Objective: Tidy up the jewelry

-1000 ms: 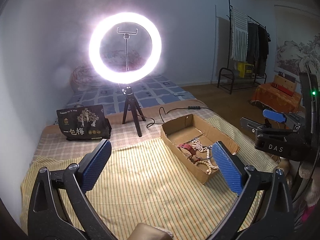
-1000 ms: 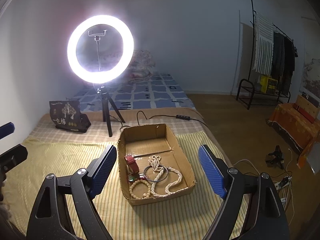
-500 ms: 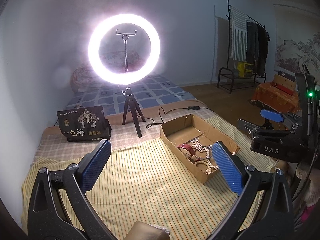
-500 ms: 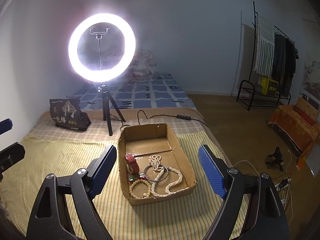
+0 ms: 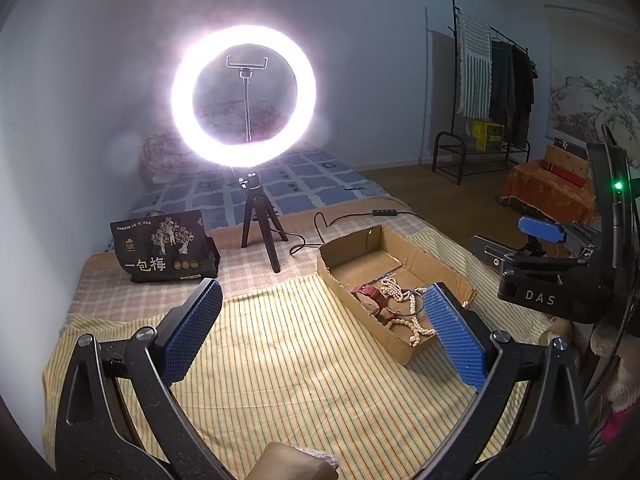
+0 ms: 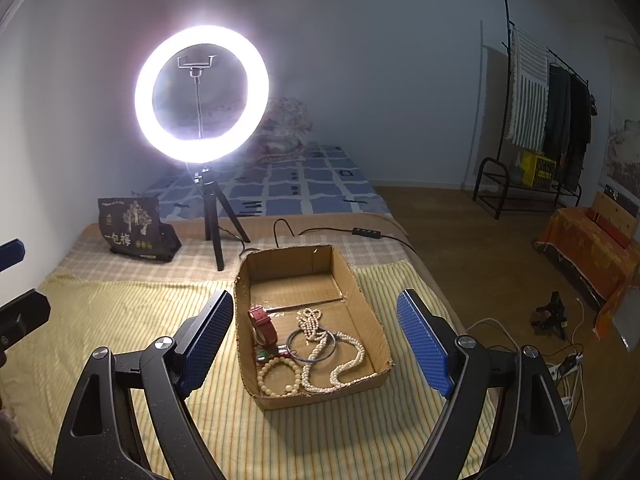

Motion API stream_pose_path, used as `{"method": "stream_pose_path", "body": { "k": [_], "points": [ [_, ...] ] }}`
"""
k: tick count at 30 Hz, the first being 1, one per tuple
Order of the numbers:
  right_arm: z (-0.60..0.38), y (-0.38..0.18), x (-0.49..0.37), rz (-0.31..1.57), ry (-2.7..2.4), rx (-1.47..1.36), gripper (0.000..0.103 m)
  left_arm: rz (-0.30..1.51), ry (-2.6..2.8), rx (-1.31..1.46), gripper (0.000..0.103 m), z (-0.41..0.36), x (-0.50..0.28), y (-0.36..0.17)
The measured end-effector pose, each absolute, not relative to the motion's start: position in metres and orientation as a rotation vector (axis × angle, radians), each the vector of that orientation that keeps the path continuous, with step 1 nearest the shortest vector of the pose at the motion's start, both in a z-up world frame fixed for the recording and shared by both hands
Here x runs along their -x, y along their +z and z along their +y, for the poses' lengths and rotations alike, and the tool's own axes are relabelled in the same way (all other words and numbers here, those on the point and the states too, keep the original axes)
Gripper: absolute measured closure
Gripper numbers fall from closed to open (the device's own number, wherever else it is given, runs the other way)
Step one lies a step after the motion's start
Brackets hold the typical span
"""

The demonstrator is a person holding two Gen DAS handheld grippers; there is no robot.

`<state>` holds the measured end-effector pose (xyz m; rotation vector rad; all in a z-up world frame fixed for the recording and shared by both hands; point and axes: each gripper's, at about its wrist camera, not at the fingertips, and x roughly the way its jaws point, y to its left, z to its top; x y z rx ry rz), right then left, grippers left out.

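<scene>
So we hold both tongs, left [image 5: 320, 332] and right [image 6: 316, 344], wide open and empty; tangled pearl necklace [image 6: 332, 356] in the box [image 6: 372, 312] may drag the bracelet [image 6: 279, 376] along.

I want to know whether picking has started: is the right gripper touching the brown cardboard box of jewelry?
Apart. The right wrist view shows the right gripper open, its blue pads hanging above the brown cardboard box, touching nothing.

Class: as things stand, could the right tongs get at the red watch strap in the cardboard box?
Probably yes. The right tongs are open and empty, the cardboard box has no lid, and the red watch strap lies uncovered beside the pearl necklace.
</scene>
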<state>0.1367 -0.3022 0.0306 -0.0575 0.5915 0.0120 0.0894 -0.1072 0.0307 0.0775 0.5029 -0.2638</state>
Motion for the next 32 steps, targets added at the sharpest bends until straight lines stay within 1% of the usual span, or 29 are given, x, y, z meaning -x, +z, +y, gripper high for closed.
{"method": "stream_pose_path", "body": {
  "k": [32],
  "points": [
    [-0.3033, 0.0253, -0.1384, 0.625, 0.005, 0.046, 0.019, 0.55, -0.291, -0.079, 0.0, -0.1103, -0.0919, 0.0224]
  ]
}}
